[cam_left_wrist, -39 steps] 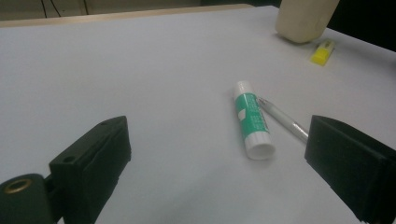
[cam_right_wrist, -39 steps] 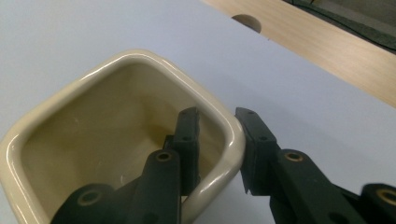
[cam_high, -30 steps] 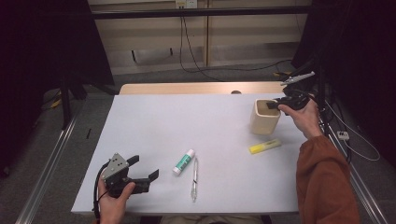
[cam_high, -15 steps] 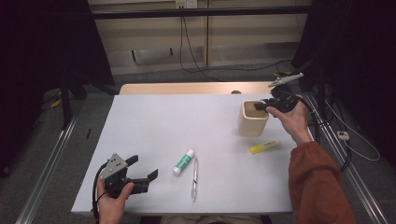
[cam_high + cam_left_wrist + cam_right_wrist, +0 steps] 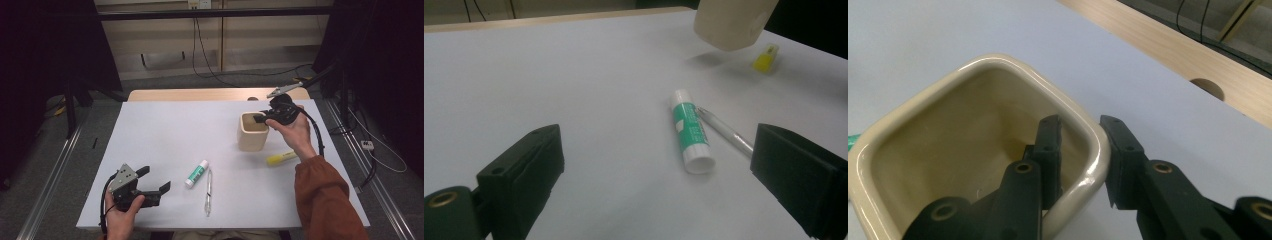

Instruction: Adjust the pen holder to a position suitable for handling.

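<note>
step: my right gripper (image 5: 1080, 160) clamps cup (image 5: 252, 132) rim, cup lifted.
left gripper (image 5: 150, 187): fingers spread, idle.
next: prob. set cup nr glue (image 5: 691, 131).

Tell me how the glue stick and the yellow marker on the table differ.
The glue stick is white with a green label; the yellow marker is yellow all over. The glue stick lies near the middle front of the table, beside a pen; the yellow marker lies to the right, near the beige cup. In the high view the glue stick slants more steeply than the marker. Both lie flat on the table, untouched by either gripper.
</note>
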`<state>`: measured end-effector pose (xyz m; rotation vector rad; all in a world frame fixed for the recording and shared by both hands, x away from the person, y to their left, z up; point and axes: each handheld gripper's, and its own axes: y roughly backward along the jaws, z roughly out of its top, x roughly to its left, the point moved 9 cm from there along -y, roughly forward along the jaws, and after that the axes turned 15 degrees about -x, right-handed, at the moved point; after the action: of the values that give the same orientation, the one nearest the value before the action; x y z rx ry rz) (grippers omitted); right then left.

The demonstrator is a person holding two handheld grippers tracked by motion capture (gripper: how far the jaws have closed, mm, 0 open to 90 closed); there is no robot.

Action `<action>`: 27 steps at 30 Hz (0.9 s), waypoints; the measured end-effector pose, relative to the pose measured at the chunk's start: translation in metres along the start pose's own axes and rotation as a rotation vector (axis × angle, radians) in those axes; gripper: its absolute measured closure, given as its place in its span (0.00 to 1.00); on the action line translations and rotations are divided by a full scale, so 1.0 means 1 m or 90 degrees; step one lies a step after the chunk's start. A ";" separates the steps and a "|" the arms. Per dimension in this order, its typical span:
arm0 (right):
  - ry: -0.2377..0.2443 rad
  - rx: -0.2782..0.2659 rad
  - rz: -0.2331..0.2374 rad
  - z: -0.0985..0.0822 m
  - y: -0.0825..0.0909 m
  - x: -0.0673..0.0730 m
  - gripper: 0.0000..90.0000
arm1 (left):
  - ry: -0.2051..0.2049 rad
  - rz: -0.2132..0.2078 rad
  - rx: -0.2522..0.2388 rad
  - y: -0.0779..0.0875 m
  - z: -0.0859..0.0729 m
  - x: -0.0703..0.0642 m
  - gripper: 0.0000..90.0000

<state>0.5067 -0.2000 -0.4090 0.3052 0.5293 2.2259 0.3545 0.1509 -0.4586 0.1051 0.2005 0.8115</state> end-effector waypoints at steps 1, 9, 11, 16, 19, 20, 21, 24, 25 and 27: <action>0.001 0.001 0.004 0.000 -0.003 0.003 0.79 | 0.001 0.001 -0.001 0.000 0.000 0.000 0.08; -0.005 0.001 0.015 0.003 -0.024 0.020 0.79 | 0.003 0.006 -0.004 0.004 0.000 0.002 0.08; -0.008 0.000 0.021 0.004 -0.028 0.023 0.79 | 0.002 0.007 -0.005 0.004 0.001 0.001 0.08; -0.007 0.008 0.021 0.004 -0.037 0.033 0.79 | 0.001 0.006 -0.004 0.003 0.001 0.001 0.08; 0.000 0.011 0.021 0.005 -0.044 0.040 0.79 | 0.000 0.002 -0.003 0.003 0.001 0.000 0.08; 0.000 0.011 0.021 0.005 -0.044 0.040 0.79 | 0.000 0.002 -0.004 0.003 0.001 0.000 0.08; 0.002 0.012 0.018 0.005 -0.048 0.043 0.79 | -0.001 0.002 -0.004 0.003 0.001 0.000 0.08; 0.003 0.014 0.018 0.005 -0.053 0.047 0.79 | -0.001 0.003 -0.005 0.004 0.001 0.000 0.08; 0.006 0.014 0.022 0.005 -0.055 0.049 0.79 | -0.002 0.002 -0.005 0.004 0.001 0.000 0.08; 0.004 0.013 0.030 0.004 -0.058 0.053 0.79 | -0.002 0.000 -0.005 0.005 0.001 0.000 0.08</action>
<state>0.5127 -0.1245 -0.4299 0.3241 0.5547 2.2682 0.3518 0.1544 -0.4565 0.0986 0.1949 0.8127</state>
